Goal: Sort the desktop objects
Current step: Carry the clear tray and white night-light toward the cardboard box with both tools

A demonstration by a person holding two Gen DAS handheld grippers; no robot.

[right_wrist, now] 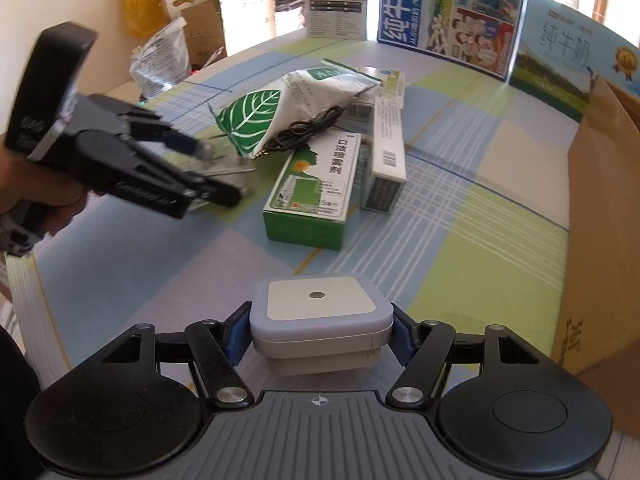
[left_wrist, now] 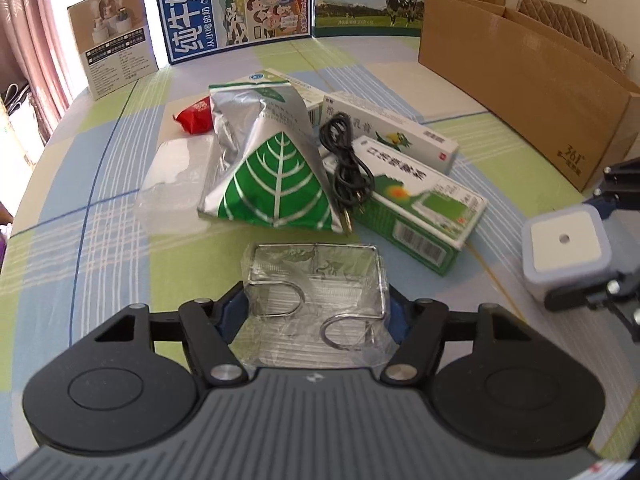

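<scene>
A clear plastic packet with bent metal wire hooks (left_wrist: 316, 300) lies on the checked tablecloth, and my left gripper (left_wrist: 316, 308) is shut on it, a blue pad (left_wrist: 234, 310) against each side. In the right wrist view the left gripper (right_wrist: 220, 168) shows at the left, held in a hand, the packet blurred between its fingers. My right gripper (right_wrist: 320, 332) is shut on a white and lavender cube-shaped plug light (right_wrist: 320, 320), lifted off the cloth. The left wrist view shows that light (left_wrist: 564, 244) at the right edge.
Mid-table lies a pile: silver pouch with a green leaf (left_wrist: 272, 168), black cable (left_wrist: 344, 160), green box (left_wrist: 420, 216), long white box (left_wrist: 396, 132), red packet (left_wrist: 196, 116), clear bag (left_wrist: 176, 176). An open cardboard box (left_wrist: 520, 92) stands at the right; milk cartons (left_wrist: 232, 8) line the back.
</scene>
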